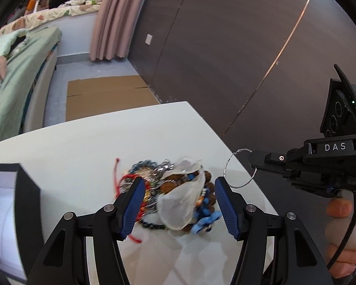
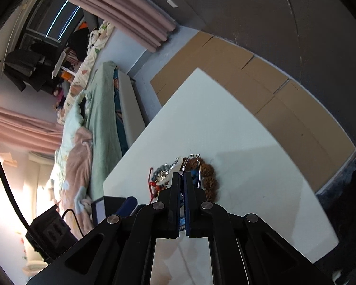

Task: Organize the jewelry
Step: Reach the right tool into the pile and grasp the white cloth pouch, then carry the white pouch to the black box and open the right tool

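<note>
A tangled pile of jewelry (image 1: 154, 187) lies on the white table (image 1: 83, 147): bead bracelets, red cord, a clear plastic bag (image 1: 182, 201) and a blue piece. My left gripper (image 1: 179, 207) is open, its blue pads either side of the pile, just above it. My right gripper (image 1: 251, 159) is shut on a thin silver hoop earring (image 1: 239, 169), held in the air to the right of the pile. In the right wrist view the hoop (image 2: 192, 168) sticks out from the shut right gripper (image 2: 183, 174) above the pile (image 2: 168, 178).
A black jewelry box (image 1: 14, 204) with a pale lining stands open at the table's left edge; it also shows in the right wrist view (image 2: 106, 207). Flattened cardboard (image 1: 106, 95) lies on the floor beyond the table. A bed (image 1: 16, 76) stands to the left.
</note>
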Demonstrator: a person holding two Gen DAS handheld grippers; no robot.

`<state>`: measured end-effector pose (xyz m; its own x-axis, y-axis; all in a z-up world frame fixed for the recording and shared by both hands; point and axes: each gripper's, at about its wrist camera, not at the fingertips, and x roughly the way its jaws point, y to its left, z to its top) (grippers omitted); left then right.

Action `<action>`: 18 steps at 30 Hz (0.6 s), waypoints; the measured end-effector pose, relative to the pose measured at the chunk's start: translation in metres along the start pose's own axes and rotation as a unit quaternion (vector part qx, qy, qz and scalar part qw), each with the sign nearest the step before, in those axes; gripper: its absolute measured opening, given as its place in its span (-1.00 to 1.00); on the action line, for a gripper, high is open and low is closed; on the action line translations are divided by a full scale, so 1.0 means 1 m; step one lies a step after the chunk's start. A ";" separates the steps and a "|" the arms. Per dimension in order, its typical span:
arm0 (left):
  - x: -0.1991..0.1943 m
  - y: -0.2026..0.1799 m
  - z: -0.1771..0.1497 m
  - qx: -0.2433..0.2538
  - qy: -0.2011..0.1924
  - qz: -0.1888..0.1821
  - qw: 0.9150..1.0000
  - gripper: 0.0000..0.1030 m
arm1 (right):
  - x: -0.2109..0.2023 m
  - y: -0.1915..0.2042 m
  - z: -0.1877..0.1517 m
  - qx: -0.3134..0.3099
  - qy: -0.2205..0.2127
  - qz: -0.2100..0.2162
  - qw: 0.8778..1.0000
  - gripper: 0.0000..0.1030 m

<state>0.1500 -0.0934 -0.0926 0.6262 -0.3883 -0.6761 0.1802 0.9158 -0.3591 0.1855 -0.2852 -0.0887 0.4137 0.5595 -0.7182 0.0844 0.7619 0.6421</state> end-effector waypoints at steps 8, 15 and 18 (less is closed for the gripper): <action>0.022 -0.010 0.004 0.000 0.011 -0.004 1.000 -0.27 | -0.001 -0.005 0.002 0.003 -0.001 -0.006 1.000 -0.92; 0.037 -0.020 -0.004 0.035 0.038 0.021 0.998 -0.92 | -0.004 -0.009 0.004 0.005 0.001 -0.008 1.000 -0.92; 0.031 -0.016 -0.004 0.035 0.027 0.035 0.998 -1.00 | -0.004 -0.009 0.004 0.002 0.000 -0.010 1.000 -0.92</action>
<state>0.1631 -0.1207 -0.1099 0.5972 -0.3254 -0.7331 0.1911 0.9454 -0.2640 0.1870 -0.2956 -0.0903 0.4115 0.5441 -0.7312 0.0957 0.7721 0.6283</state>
